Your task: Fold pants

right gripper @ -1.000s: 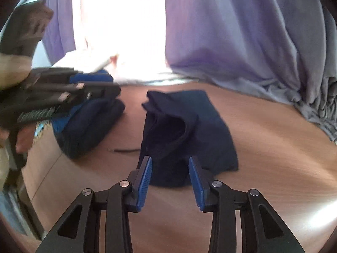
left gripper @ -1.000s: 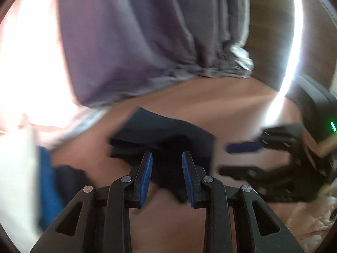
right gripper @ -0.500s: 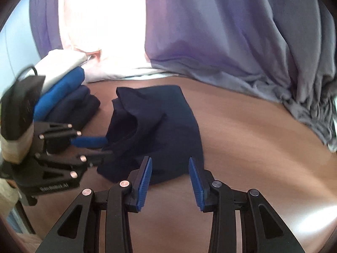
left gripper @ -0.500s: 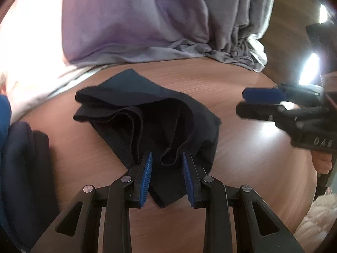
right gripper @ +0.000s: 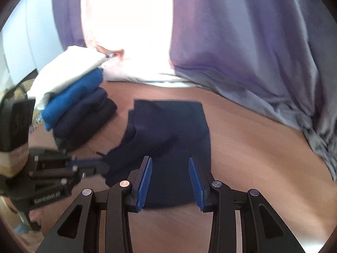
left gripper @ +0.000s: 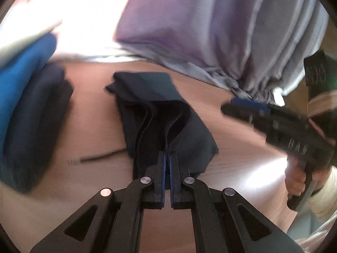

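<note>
Pants (left gripper: 164, 113): dark, partly folded, lying mid-counter (left gripper: 231, 158).
Left gripper (left gripper: 167, 160): fingers pressed together, pinching the pants' near edge.
Right gripper (right gripper: 170, 181): fingers spread above the pants, gripping nothing.
Folded stack (right gripper: 73, 105): beside the pants.

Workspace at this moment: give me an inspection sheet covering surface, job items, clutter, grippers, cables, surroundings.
Surface: wooden table, sunlit patch at right.
Job's things: dark pants partly folded, layered edges facing the left wrist camera.
Clutter: stack of folded clothes, white on blue on dark, left of the pants; apart from them.
Grippers: left gripper shut on the pants' near edge; right gripper open over the pants, pads not pressing.
Cables: thin dark cord on the table beside the pants.
Surroundings: purple-grey curtain, bright window.
</note>
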Demonstrator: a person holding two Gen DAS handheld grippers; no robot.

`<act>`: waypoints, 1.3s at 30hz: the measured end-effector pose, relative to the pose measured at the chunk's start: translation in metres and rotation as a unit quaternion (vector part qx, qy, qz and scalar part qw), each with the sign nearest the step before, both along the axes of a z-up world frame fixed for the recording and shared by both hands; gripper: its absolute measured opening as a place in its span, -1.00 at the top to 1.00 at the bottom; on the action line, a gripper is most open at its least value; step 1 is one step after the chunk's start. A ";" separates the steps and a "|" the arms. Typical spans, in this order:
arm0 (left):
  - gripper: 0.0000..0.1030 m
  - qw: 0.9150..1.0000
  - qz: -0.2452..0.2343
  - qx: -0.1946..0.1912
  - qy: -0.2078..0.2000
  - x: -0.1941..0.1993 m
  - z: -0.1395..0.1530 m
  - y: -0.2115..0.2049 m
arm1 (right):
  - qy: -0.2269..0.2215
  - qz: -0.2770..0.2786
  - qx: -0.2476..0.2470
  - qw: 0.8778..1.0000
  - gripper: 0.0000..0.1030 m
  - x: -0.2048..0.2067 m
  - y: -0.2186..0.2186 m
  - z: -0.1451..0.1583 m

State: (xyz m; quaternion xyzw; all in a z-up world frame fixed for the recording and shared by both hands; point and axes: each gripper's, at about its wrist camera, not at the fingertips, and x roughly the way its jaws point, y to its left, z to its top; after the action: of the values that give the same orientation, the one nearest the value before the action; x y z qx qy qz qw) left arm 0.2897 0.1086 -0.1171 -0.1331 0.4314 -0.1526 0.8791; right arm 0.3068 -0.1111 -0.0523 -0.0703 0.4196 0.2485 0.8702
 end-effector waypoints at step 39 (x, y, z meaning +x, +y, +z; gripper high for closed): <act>0.89 0.978 0.196 -0.015 0.072 -0.012 -0.053 0.015 | 0.203 0.361 -0.161 0.896 0.02 0.162 0.192 -0.097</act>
State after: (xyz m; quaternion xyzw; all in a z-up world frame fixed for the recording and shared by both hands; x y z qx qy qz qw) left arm 0.2780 0.1236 -0.1701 -0.2382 0.4566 0.0260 0.8568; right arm 0.4693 0.0812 -0.1489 -0.3046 0.5669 0.4832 0.5936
